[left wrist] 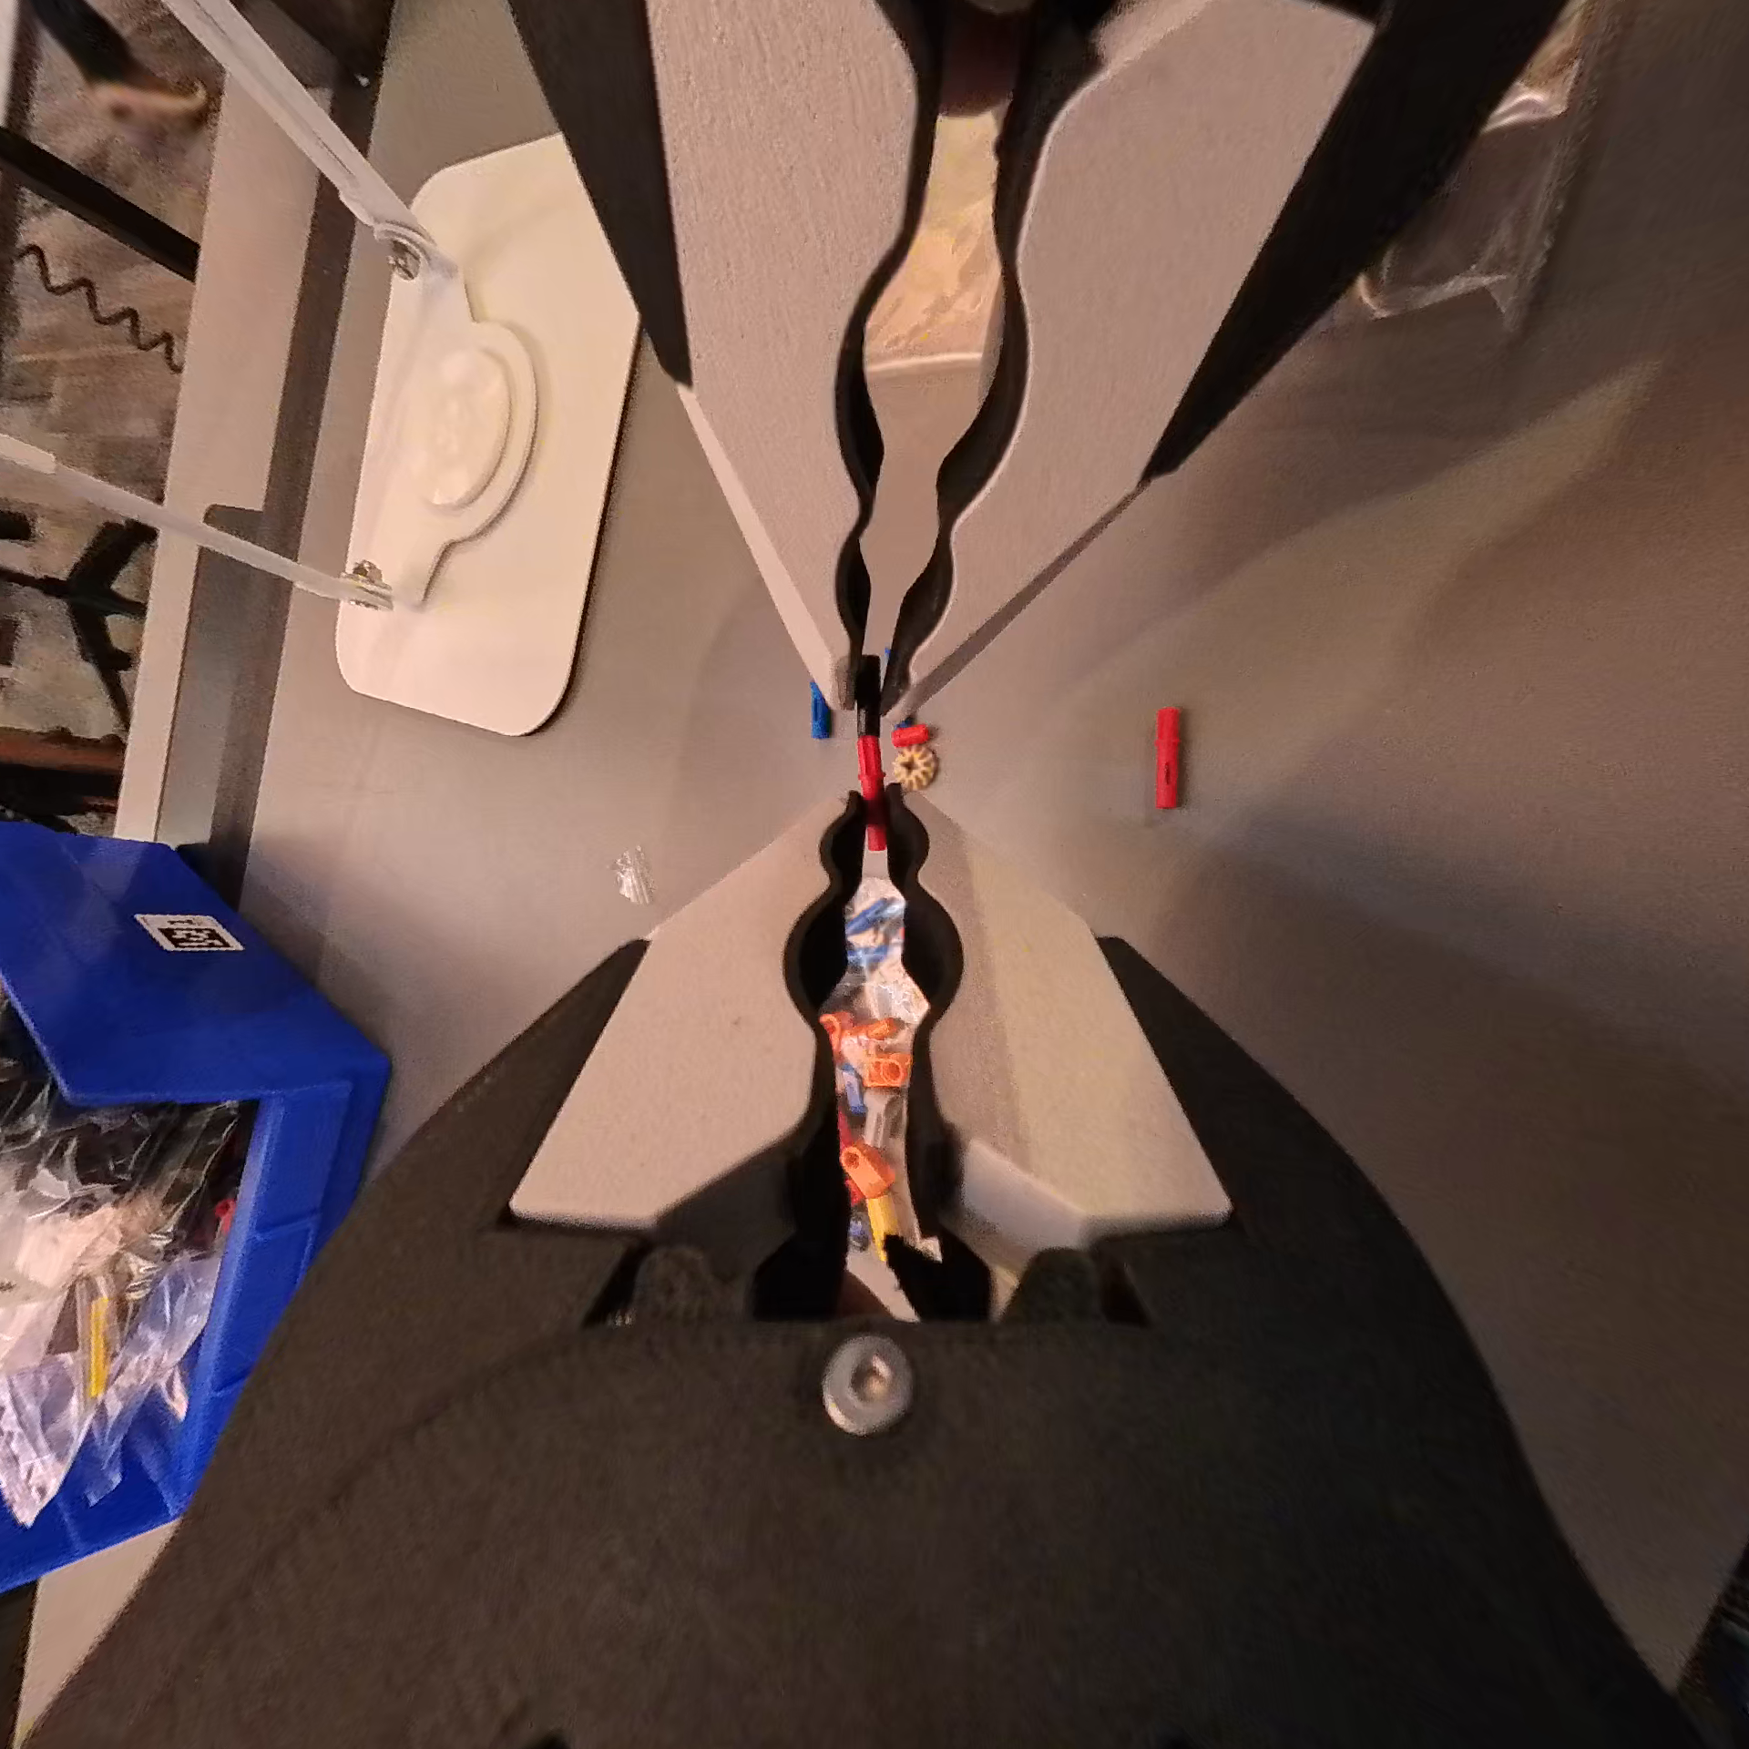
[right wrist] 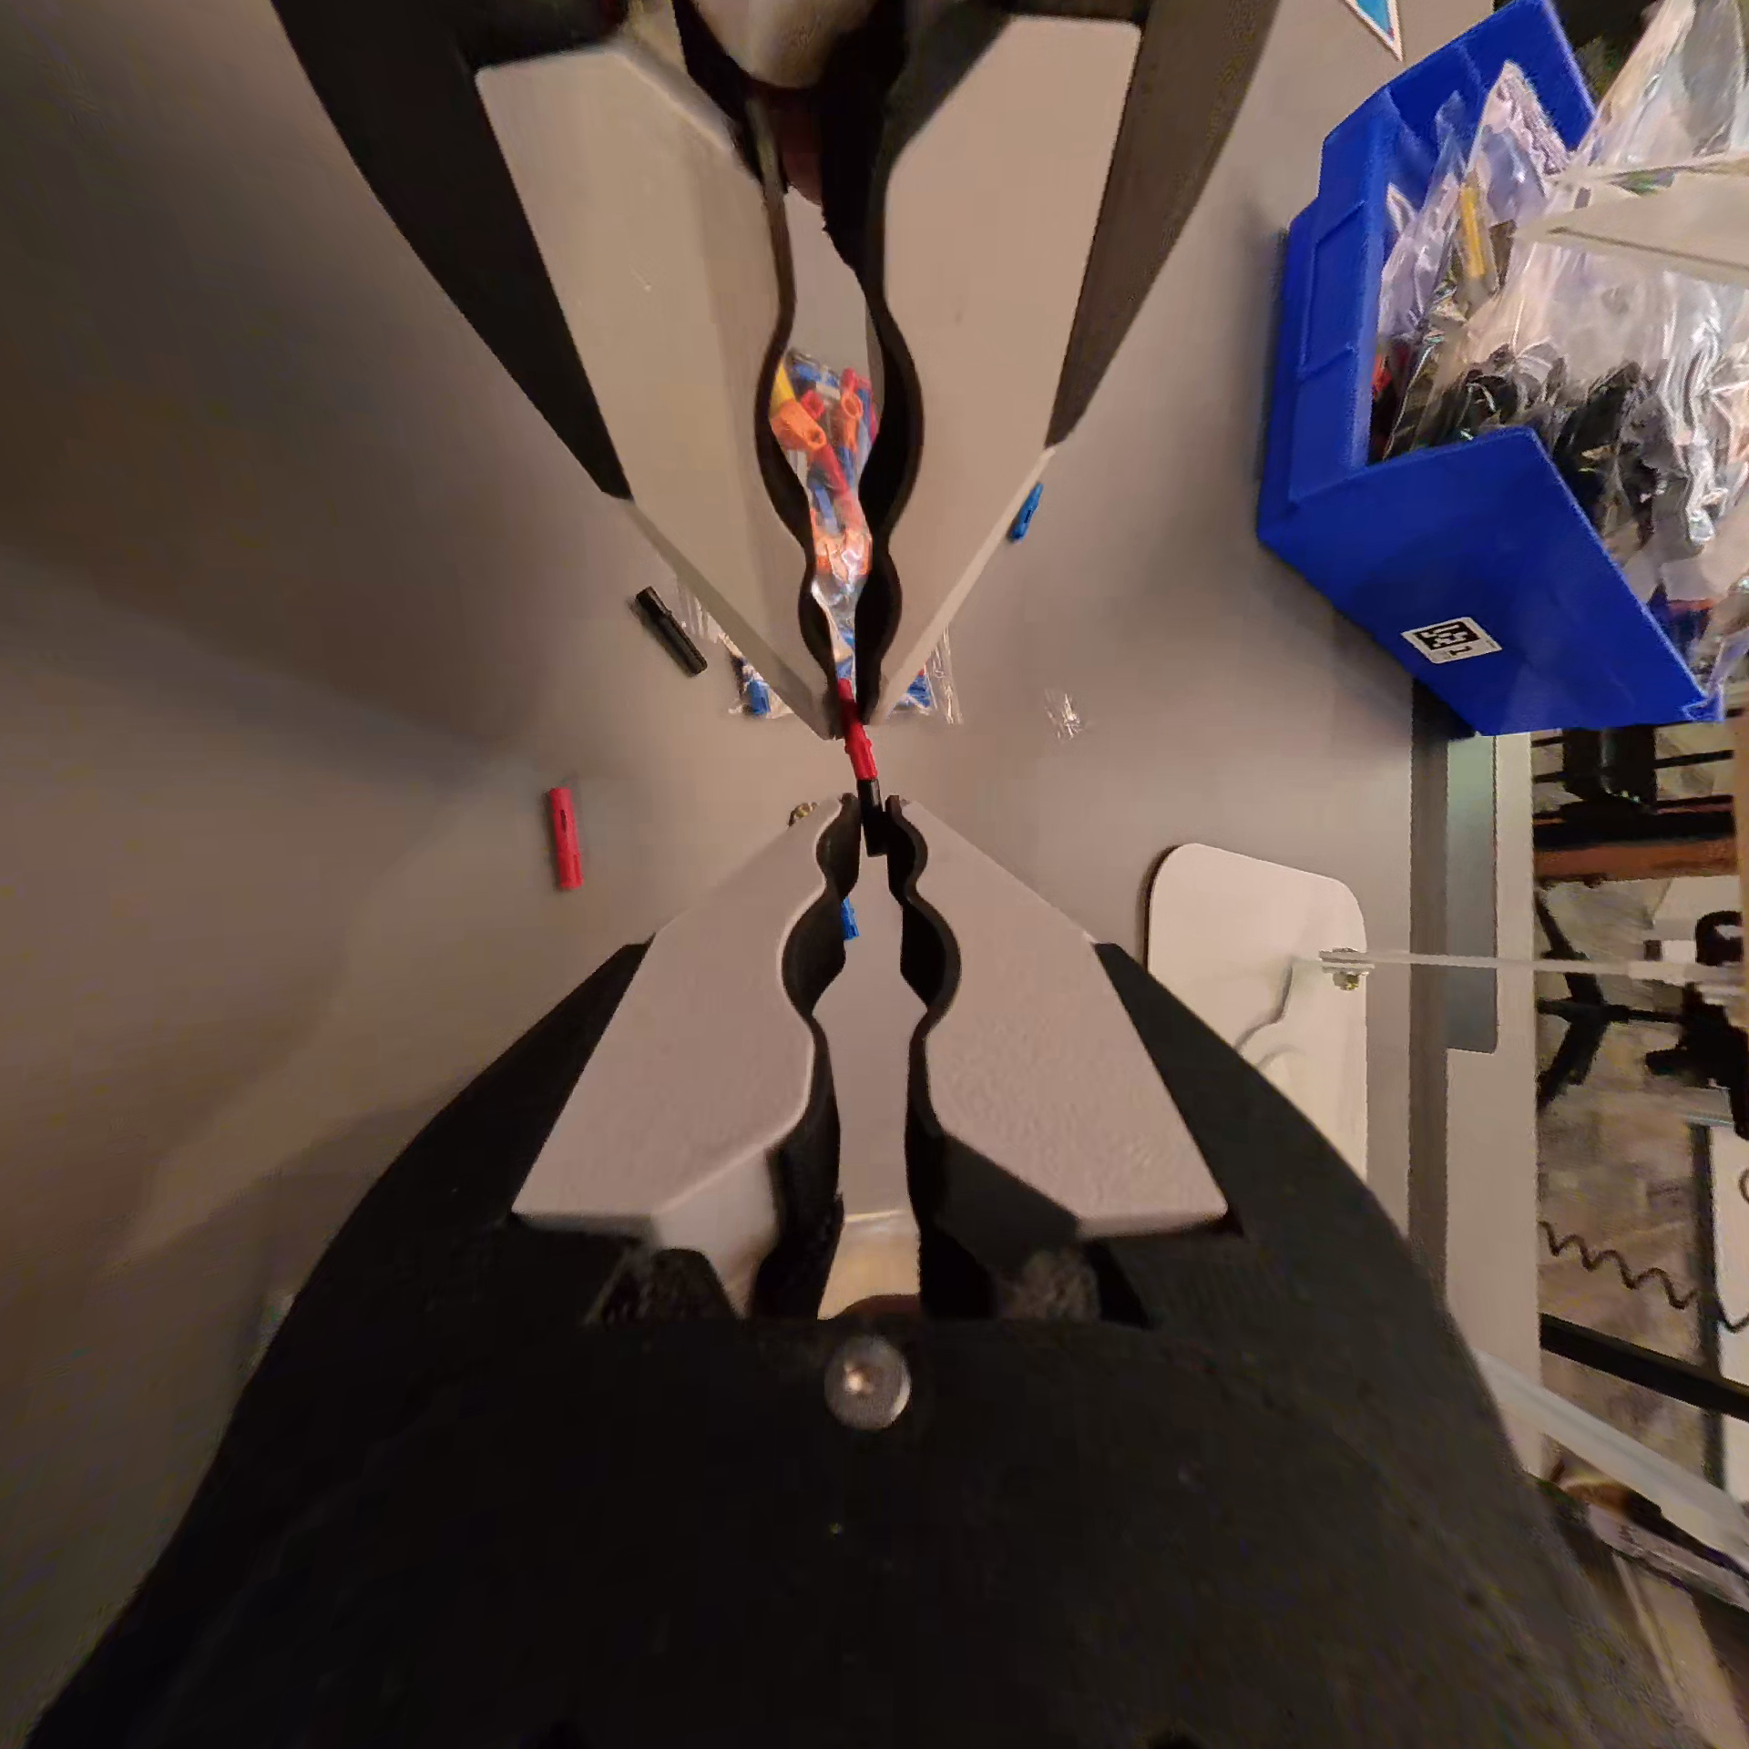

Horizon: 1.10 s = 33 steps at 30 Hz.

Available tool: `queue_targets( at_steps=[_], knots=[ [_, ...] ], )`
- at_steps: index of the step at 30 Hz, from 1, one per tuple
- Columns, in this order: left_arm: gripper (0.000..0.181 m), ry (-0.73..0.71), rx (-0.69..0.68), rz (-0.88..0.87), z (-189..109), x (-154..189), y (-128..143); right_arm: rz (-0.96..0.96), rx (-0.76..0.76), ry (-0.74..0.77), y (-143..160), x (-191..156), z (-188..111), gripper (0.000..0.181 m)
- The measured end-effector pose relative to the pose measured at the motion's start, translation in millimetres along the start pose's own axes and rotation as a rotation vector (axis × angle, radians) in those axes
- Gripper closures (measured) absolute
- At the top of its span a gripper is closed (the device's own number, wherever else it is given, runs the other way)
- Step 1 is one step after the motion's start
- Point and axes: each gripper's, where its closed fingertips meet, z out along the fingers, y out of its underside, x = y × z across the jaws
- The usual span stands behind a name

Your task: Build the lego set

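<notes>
Left gripper point(left wrist: 875, 814): lower centre of the left wrist view, tips pinching the near end of a red pin point(left wrist: 871, 771); same gripper at upper centre of the right wrist view point(right wrist: 852, 710).
Right gripper point(right wrist: 875, 819): lower centre of the right wrist view, tips pinching a short black pin point(right wrist: 873, 823); at upper centre of the left wrist view point(left wrist: 866, 686).
Red pin and black pin: joined end to end at frame centre, bridging the two sets of tips, above the grey table point(left wrist: 1325, 946).
Second red pin point(left wrist: 1168, 758): lying loose on the table, right of centre, well apart from both grippers.
Tan gear point(left wrist: 914, 768): just right of the held pin, on the table, beside a small red piece point(left wrist: 909, 734).
Blue pin point(left wrist: 819, 710): just left of the right gripper's tips.
Bag of parts point(left wrist: 866, 1041): seen between the left gripper's fingers, orange, blue and yellow pieces inside.
Loose black pin point(right wrist: 670, 629): left of centre in the right wrist view.
Blue bin point(left wrist: 170, 1088): lower left, packed with clear bags.
White plate point(left wrist: 473, 426): upper left, on the table.
</notes>
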Motion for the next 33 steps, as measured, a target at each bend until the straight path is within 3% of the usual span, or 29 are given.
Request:
queue_targets(
  at_steps=[11, 23, 33],
  knots=[
    [0.180, 0.069, -0.062, 0.001, 9, 16, 9, -0.004, -0.008, -0.053, 5, -17, 8, 0.180],
    [0.180, 0.101, -0.021, -0.050, 10, 25, 7, 0.086, 0.031, -0.111, 7, -26, 11, 0.180],
    [0.177, 0.143, -0.134, -0.070, 21, 42, 29, 0.228, 0.040, -0.203, 15, -34, 10, 0.180]
  ],
)
